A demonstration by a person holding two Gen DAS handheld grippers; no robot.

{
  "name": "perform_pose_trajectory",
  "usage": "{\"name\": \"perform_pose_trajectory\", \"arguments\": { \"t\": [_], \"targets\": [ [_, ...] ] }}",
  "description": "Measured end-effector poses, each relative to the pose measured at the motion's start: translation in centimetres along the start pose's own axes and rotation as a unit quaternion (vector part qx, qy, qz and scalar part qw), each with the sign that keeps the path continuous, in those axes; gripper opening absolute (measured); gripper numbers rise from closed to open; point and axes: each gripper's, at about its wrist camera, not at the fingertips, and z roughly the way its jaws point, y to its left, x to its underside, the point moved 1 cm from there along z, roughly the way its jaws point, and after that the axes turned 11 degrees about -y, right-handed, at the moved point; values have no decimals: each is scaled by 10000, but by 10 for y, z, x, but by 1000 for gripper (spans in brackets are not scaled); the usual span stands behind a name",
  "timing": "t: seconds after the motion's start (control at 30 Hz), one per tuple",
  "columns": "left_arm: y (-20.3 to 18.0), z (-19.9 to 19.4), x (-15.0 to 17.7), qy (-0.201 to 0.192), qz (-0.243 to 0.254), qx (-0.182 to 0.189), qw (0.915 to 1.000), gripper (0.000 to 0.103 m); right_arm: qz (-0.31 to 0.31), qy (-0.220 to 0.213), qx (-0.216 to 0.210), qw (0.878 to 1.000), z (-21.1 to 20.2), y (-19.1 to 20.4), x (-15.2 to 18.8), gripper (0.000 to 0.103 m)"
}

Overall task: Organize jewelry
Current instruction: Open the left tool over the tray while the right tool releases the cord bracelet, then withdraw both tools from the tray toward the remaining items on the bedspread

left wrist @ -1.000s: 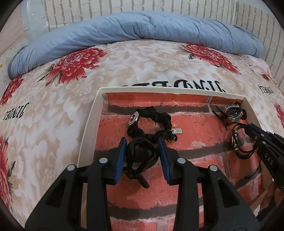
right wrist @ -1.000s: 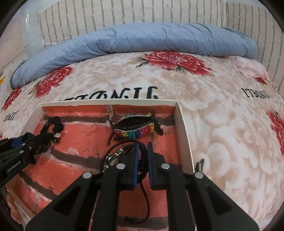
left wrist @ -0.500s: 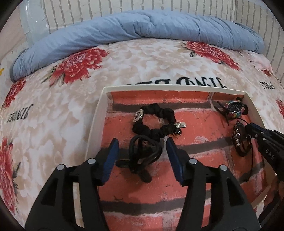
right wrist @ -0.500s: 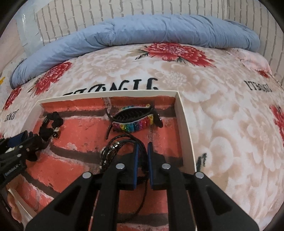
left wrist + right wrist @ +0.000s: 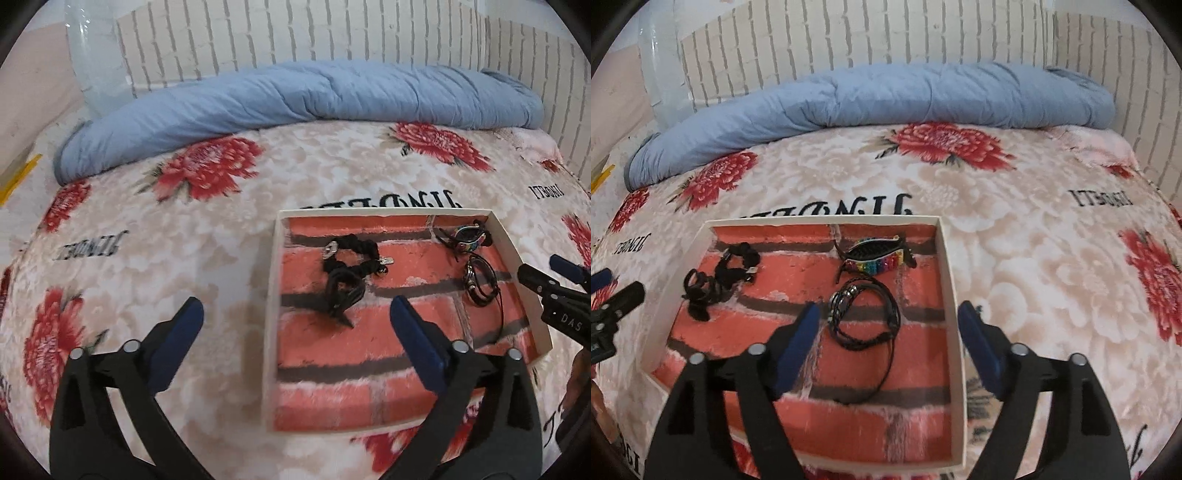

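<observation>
While both grippers hang above the bed point(image 5: 229, 221), their fingers stand released: the left gripper point(image 5: 295, 325) and the right gripper point(image 5: 886, 325) have just been opening, and nothing lies between the fingers of either.

A shallow white box point(image 5: 947, 280) lined with red brick-print plush rests on the flowered bedspread and holds all four pieces. In the right wrist view, the black cord bracelet point(image 5: 866, 314) lies flat at the middle of the frame as a loose oval, its metal beads at the upper left of the loop and a thin cord tail trailing toward the lower right. Just above it the rainbow bead bracelet point(image 5: 875, 254) stretches its long axis left to right along the box's far wall. In the left wrist view, the black scrunchie point(image 5: 351, 254) forms a ring near the far left corner of the box, and the black strap bundle point(image 5: 341, 295) touches its lower edge, with one end pointing toward the bottom of the frame.

A rolled blue duvet point(image 5: 295, 99) lies along the brick-patterned wall.
</observation>
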Motion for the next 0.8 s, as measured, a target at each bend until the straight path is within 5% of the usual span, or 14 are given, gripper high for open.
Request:
{"name": "perform_pose_trajectory", "arguments": {
  "t": [0.8],
  "targets": [
    [96, -123, 74, 28, -520, -399, 9978, 98, -561, -91, 259, 9980, -111, 31, 59, 88]
  ]
}}
